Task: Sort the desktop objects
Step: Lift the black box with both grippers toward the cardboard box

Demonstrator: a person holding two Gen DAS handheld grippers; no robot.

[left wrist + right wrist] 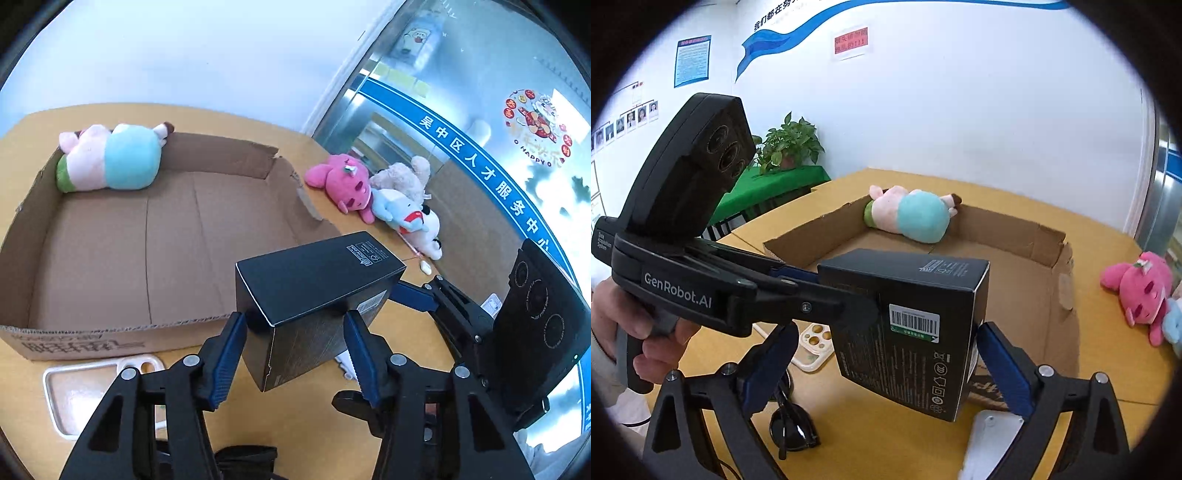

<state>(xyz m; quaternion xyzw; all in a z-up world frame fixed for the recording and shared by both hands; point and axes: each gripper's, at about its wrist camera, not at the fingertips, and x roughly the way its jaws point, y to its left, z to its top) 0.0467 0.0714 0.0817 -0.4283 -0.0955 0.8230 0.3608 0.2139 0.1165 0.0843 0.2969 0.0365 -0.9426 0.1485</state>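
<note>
Glossy black rectangular carton [908,328] mid-frame, tilted, long axis toward upper right. Left gripper [295,343] and right gripper [882,365] both clamped on it.

Both tools [295,345] [886,354] clamped, converging.

Bright, even indoor light fills both fisheye views — shadows on the tabletop [369,218] are soft and short. In the left wrist view, glare washes the glass panel [480,110] from 1 to 3 o'clock, blowing out its reflections. Heavy barrel distortion bends the white wall [960,110] and edges, with black vignetting at every corner. A white object [993,432] at 5 o'clock is blurred.
</note>
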